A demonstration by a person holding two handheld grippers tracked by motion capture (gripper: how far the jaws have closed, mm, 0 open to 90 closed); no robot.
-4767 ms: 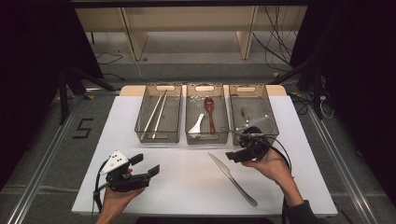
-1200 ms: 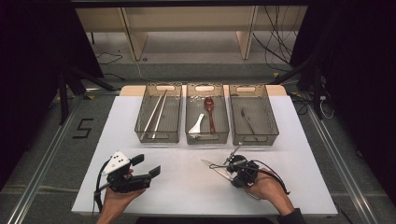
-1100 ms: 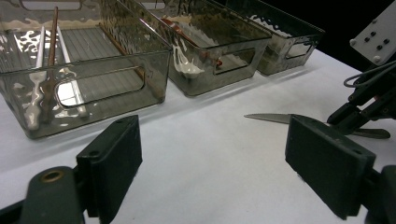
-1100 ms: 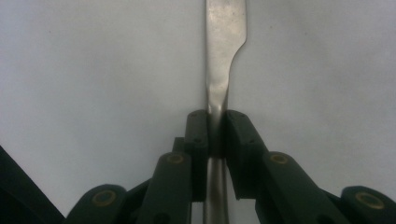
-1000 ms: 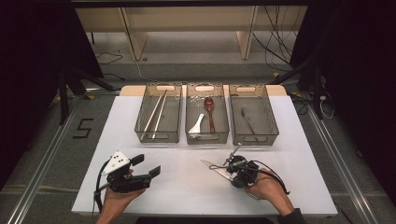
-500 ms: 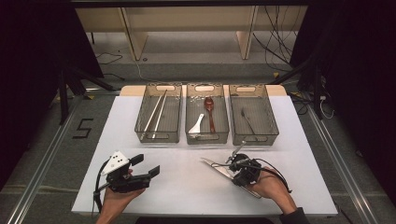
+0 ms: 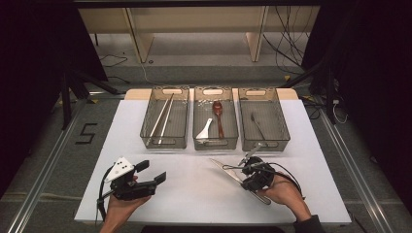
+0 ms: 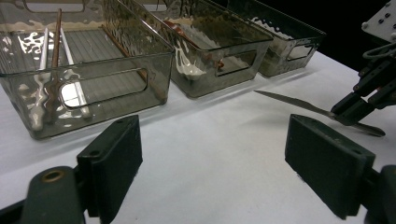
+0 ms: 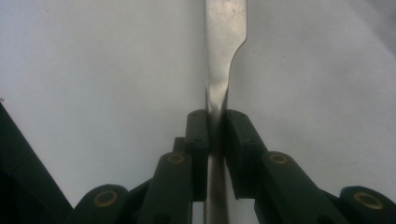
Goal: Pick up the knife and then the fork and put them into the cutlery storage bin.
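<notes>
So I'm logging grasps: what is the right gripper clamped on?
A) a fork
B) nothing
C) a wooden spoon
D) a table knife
D: the right gripper has its jaws shut on the table knife, whose blade runs out ahead of them over the white table.

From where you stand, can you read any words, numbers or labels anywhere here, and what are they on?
"5": a dark figure marked on the grey floor, left of the white table.
Nothing else carries writing: the three clear bins, the knife and the two claws show no label, brand or number that can be made out.
</notes>
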